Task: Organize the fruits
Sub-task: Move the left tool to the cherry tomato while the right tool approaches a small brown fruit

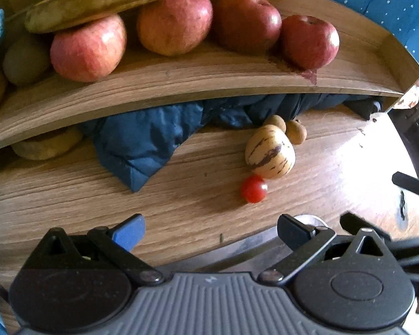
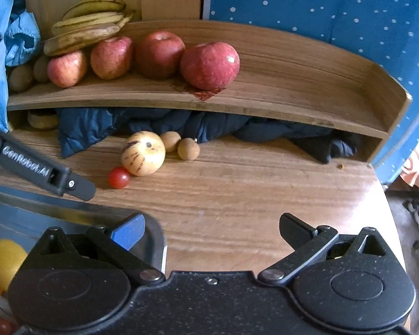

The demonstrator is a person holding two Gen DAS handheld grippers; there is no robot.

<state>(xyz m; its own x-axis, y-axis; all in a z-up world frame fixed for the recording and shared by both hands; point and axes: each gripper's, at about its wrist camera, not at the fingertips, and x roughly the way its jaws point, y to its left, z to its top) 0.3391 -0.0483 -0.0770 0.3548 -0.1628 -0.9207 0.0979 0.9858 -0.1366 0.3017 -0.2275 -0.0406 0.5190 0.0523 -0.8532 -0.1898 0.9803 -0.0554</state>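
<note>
From your left wrist view, your left gripper (image 1: 209, 231) hangs open and empty over the wooden table (image 1: 69, 195), with the small round red cherry tomato (image 1: 253, 189) just ahead, touching the cream, purple-streaked oval melon (image 1: 269, 155). Approach the tomato from its free near side and close gently; it looks soft. From your right wrist view, your right gripper (image 2: 211, 230) is also spread and empty, beside the metal tray (image 2: 153, 231); 4 red apples (image 2: 209, 65) sit on the wooden shelf (image 2: 293, 95).
</note>
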